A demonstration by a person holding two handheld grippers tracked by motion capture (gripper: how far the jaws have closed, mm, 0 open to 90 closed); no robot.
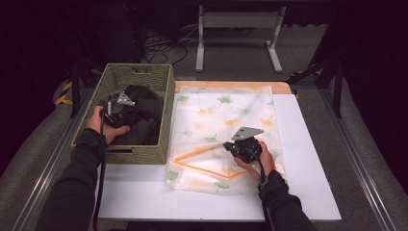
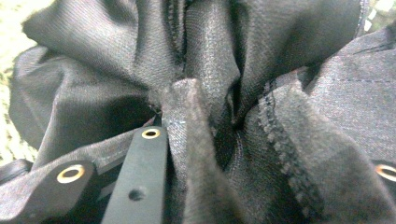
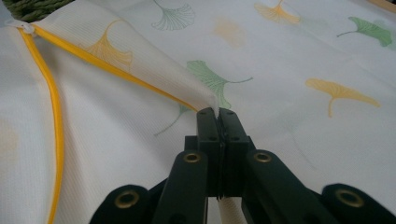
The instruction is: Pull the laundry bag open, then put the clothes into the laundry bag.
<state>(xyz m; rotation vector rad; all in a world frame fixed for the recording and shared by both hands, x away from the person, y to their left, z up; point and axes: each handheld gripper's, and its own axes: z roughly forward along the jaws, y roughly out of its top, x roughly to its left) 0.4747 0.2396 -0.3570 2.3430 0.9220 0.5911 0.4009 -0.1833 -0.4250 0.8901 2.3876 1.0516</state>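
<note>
The white mesh laundry bag printed with green and orange ginkgo leaves (image 1: 226, 134) lies flat on the white desk (image 1: 308, 159), its left edge just beside the woven green-brown rectangular basket (image 1: 166, 120), with open desk to its right and along the near side. The right gripper (image 1: 240, 150) rests near the bag's front right part; its jaws are clenched on the upper edge of the bag's opening along the yellow zipper (image 1: 202, 161). The right gripper view shows the pinched fabric lifted into a ridge (image 3: 187, 88) and the zipper tape (image 3: 55, 121) splitting into two lines.

The left gripper (image 1: 115, 108) is inside the basket, hemmed in by its walls. The black crumpled garment (image 1: 142, 113) fills the basket. The left gripper view shows a fold of that dark cloth (image 2: 191, 140) bunched between its jaws, which grasp it.
</note>
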